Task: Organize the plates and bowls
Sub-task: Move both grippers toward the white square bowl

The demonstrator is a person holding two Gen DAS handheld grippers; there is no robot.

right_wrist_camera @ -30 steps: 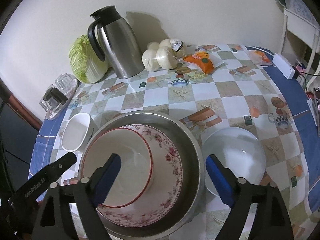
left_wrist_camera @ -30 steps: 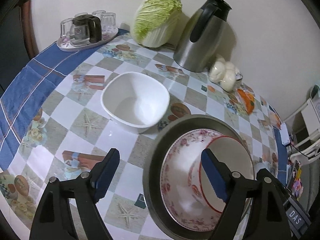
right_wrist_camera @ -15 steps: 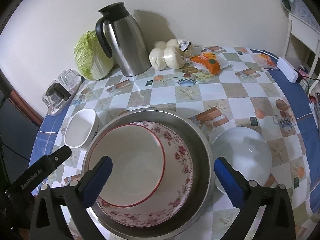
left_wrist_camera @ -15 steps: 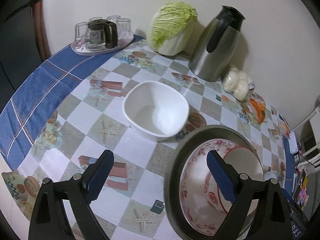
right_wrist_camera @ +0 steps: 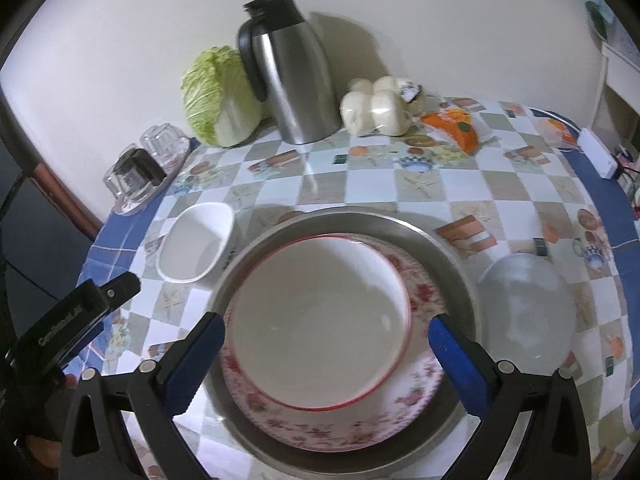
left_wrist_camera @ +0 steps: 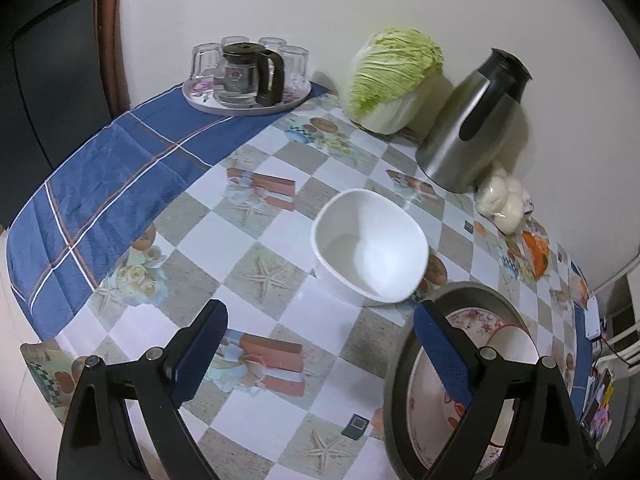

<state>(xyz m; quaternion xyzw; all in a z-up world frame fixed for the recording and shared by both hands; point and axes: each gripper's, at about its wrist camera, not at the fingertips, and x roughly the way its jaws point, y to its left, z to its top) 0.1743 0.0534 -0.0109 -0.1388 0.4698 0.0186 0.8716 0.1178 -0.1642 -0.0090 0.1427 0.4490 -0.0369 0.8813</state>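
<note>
A wide steel basin (right_wrist_camera: 348, 224) sits on the checked table (right_wrist_camera: 400, 184), and inside it lies a floral-rimmed plate (right_wrist_camera: 424, 300) with a red-rimmed white bowl (right_wrist_camera: 320, 320) nested on top, pushed toward the plate's left side. The right gripper (right_wrist_camera: 320, 356) hangs above this stack with its jaws spread wide, holding nothing, the blue pads to either side of the red-rimmed bowl. Just left of the basin stands a square white bowl (left_wrist_camera: 370, 246), upright and empty; the left gripper (left_wrist_camera: 316, 350) hovers near it, jaws also wide apart and empty, its right pad over the basin's rim. A round white bowl (right_wrist_camera: 528, 316) rests on the table just right of the basin. Along the wall stand a napa cabbage (left_wrist_camera: 392, 80), a steel thermal jug (right_wrist_camera: 292, 72), a bag of white buns (right_wrist_camera: 376, 108) and a tray of glasses with a small glass pot (left_wrist_camera: 244, 80).
</note>
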